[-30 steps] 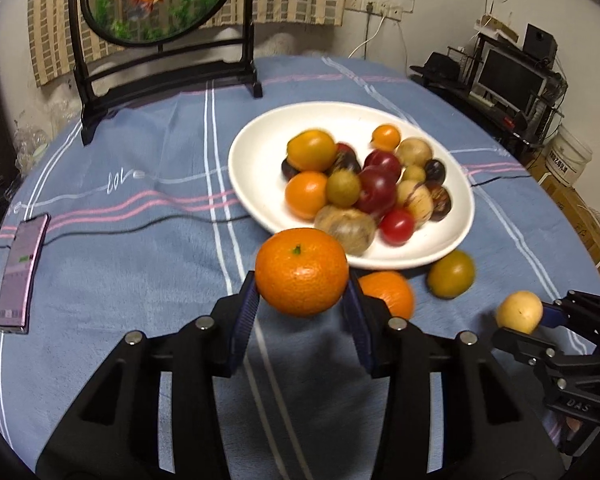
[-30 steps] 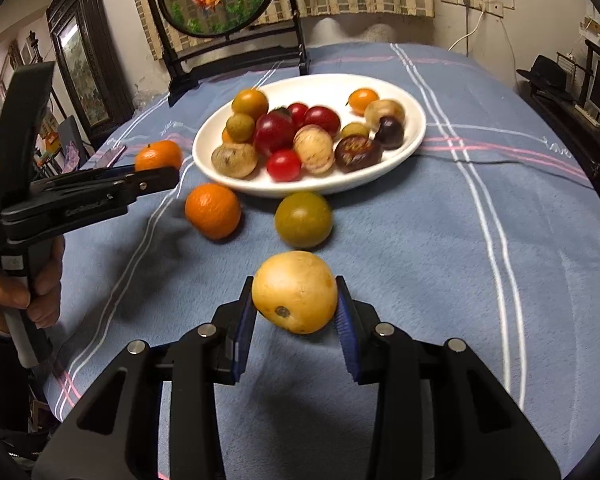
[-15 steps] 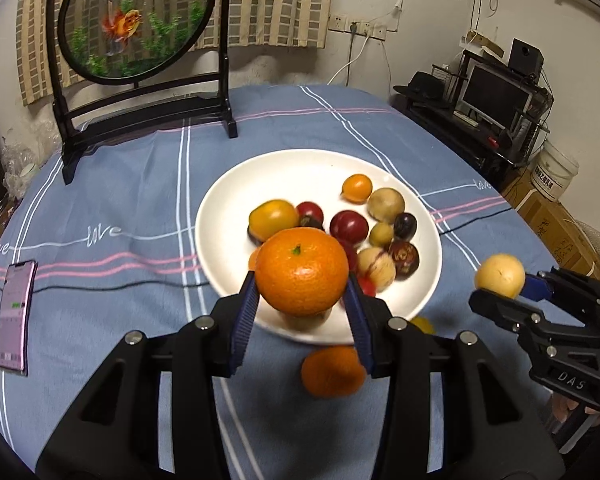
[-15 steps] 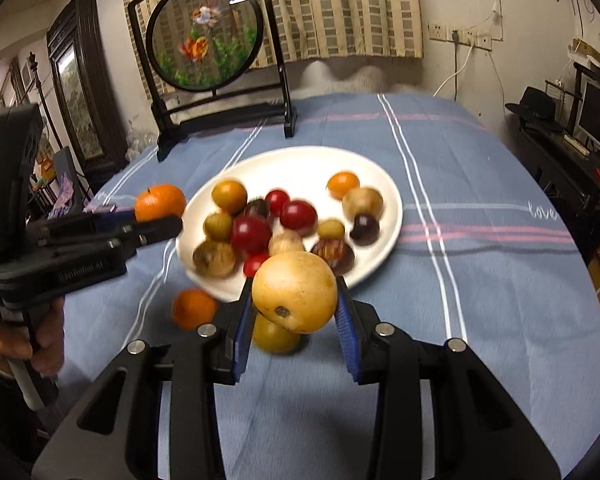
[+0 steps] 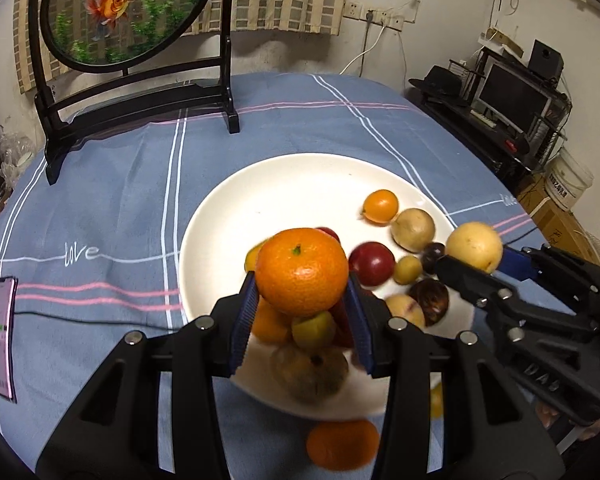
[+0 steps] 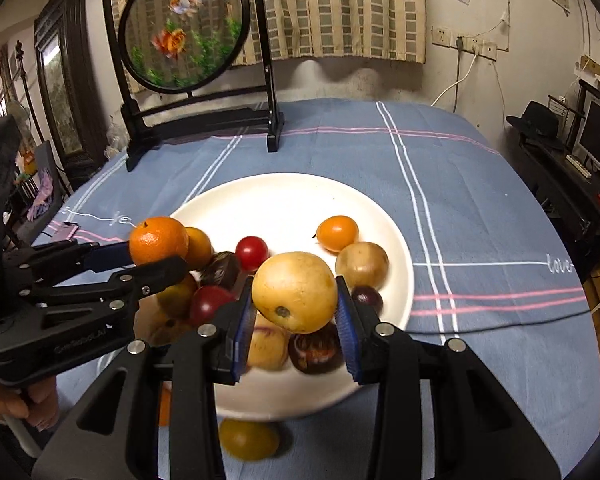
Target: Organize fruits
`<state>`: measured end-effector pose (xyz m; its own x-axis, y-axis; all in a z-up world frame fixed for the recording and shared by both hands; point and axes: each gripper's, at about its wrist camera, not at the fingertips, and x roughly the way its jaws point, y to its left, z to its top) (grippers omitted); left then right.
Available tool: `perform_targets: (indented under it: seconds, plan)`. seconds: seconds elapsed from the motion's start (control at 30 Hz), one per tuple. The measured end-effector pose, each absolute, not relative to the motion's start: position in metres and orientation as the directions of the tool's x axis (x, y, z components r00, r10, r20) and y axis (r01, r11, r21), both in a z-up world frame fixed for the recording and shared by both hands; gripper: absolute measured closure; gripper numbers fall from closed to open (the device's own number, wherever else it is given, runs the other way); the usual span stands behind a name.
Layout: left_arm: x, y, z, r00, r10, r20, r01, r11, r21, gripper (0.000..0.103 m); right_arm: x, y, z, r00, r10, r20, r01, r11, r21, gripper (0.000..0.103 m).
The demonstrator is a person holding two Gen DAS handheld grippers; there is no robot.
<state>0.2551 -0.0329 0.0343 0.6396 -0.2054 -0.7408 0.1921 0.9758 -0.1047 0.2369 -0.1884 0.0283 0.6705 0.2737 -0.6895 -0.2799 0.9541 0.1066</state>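
My left gripper (image 5: 302, 312) is shut on an orange mandarin (image 5: 302, 272) and holds it above the near half of the white plate (image 5: 284, 184). My right gripper (image 6: 296, 320) is shut on a pale yellow round fruit (image 6: 294, 292), also over the plate (image 6: 284, 196). Each gripper shows in the other's view: the right one (image 5: 474, 258) with its yellow fruit (image 5: 474, 246), the left one (image 6: 158, 254) with its mandarin (image 6: 158, 240). The plate holds several small fruits, red, yellow, orange and dark. A second mandarin (image 5: 342, 444) and a yellow-green fruit (image 6: 249, 438) lie on the cloth just before the plate.
A blue striped cloth (image 5: 112, 200) covers the round table. A dark-framed round goldfish screen (image 5: 128, 12) stands at the back. A phone (image 5: 0, 336) lies at the left edge with a thin cable beside it. A hand (image 6: 4, 400) grips the left tool.
Both grippers have risen and moved forward from the cloth in front of the plate to above it, each still holding its fruit. The loose mandarin and yellow-green fruit now lie beneath them.
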Motion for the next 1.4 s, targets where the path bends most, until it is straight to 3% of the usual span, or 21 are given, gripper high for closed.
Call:
perform_targets:
  seconds: [0.27, 0.33, 0.37, 0.57, 0.63, 0.83, 1.4]
  plan:
    - [0.279, -0.037, 0.03, 0.648, -0.194, -0.736, 0.171, 0.979, -0.108, 0.056, 0.265, -0.188, 0.002, 0.616, 0.292, -0.732, -0.277, 0.95, 0.146, 0.064]
    - [0.284, -0.038, 0.026, 0.643, -0.205, -0.738, 0.166, 0.978, -0.128, 0.039, 0.266, -0.193, 0.0, 0.611, 0.302, -0.731, -0.268, 0.949, 0.168, 0.056]
    - [0.285, -0.038, 0.026, 0.648, -0.202, -0.734, 0.158, 0.979, -0.129, 0.036, 0.265, -0.195, 0.001, 0.621, 0.304, -0.723, -0.266, 0.949, 0.171, 0.053]
    - [0.275, -0.036, 0.033, 0.668, -0.186, -0.721, 0.157, 0.982, -0.108, 0.029, 0.257, -0.2, 0.006, 0.64, 0.327, -0.695, -0.269, 0.943, 0.197, 0.05]
    - [0.267, -0.035, 0.037, 0.68, -0.17, -0.713, 0.153, 0.984, -0.089, 0.02, 0.254, -0.203, 0.006, 0.639, 0.335, -0.693, -0.265, 0.941, 0.21, 0.05]
    - [0.238, -0.034, 0.041, 0.697, -0.131, -0.705, 0.152, 0.988, -0.033, 0.016, 0.24, -0.216, 0.008, 0.651, 0.326, -0.685, -0.231, 0.945, 0.23, 0.044]
    - [0.165, -0.022, 0.023, 0.657, -0.137, -0.741, 0.129, 0.989, -0.069, 0.014, 0.152, -0.224, 0.004, 0.658, 0.291, -0.695, -0.225, 0.956, 0.187, 0.04]
